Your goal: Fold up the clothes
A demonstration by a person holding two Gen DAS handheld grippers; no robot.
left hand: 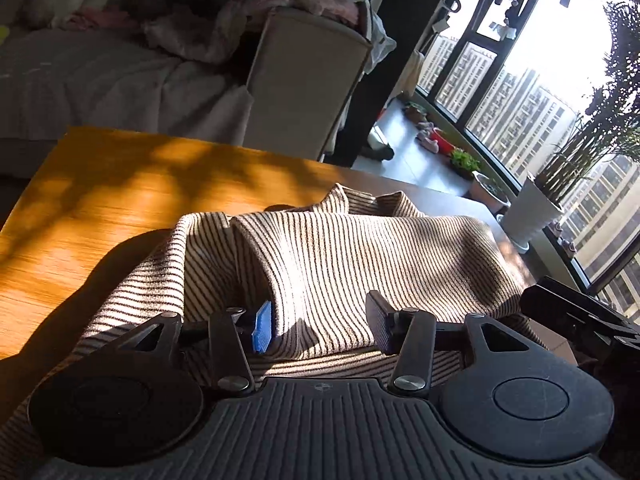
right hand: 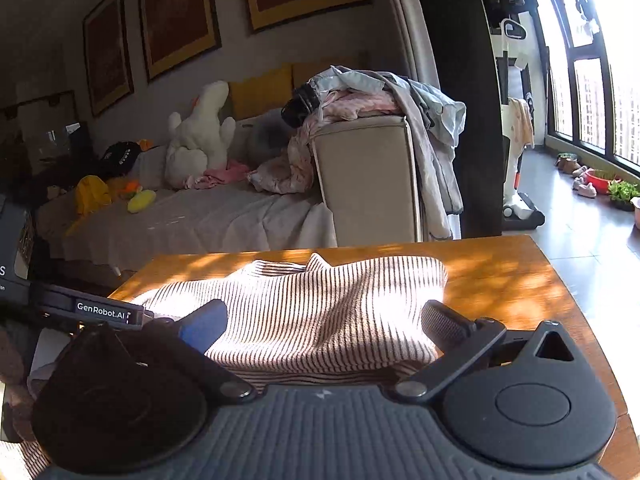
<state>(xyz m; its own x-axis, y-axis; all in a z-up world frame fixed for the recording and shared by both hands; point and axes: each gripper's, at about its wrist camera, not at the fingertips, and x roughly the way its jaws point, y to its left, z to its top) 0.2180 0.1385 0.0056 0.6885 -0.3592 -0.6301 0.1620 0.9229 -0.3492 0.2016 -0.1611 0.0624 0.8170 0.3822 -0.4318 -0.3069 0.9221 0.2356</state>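
Observation:
A cream garment with thin dark stripes lies partly folded on the wooden table, collar at the far side. My left gripper is open, its jaws standing either side of the folded near edge, low over the cloth. In the right wrist view the same striped garment lies in front of my right gripper, which is open wide with the folded edge between its jaws. The right gripper's body shows at the right edge of the left wrist view; the left gripper's body shows at the left of the right wrist view.
A sofa with plush toys and a heap of clothes on its armrest stands behind the table. Large windows, potted plants and shoes on the floor are to the right. Bare table lies right of the garment.

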